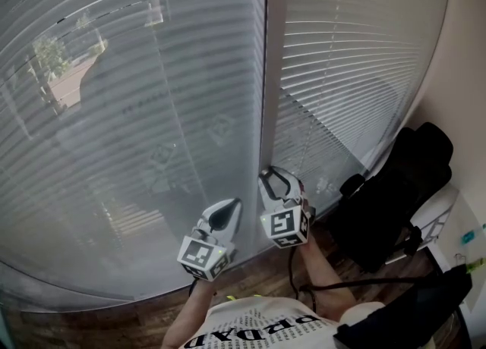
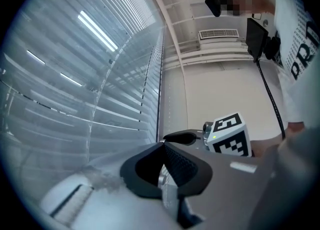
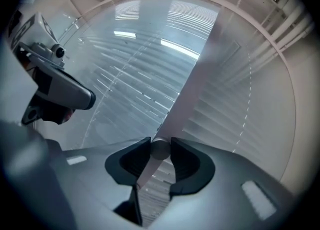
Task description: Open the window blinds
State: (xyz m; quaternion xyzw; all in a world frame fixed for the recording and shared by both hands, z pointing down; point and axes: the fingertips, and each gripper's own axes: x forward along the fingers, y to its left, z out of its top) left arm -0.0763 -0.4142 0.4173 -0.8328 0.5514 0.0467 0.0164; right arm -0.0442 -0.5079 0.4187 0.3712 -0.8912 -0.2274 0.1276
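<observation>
Gripping the round tilt wand (image 3: 160, 150) tight between its pads, the right gripper (image 3: 160, 143) sits low against the window post (image 1: 272, 59), which stands between the left blind (image 1: 129, 127) and the right blind (image 1: 349, 67). Just left of it, the left gripper (image 2: 164, 149) is clenched on nothing

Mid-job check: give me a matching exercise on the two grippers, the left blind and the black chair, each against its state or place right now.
Things:
1. left gripper
2. right gripper
3. left blind
4. black chair

States or places:
A. closed on the tilt wand
B. slats tilted, outdoors showing through
C. jaws together, nothing between them
D. lower right in the head view, beside the wall

Pairs: 1-C, 2-A, 3-B, 4-D
</observation>
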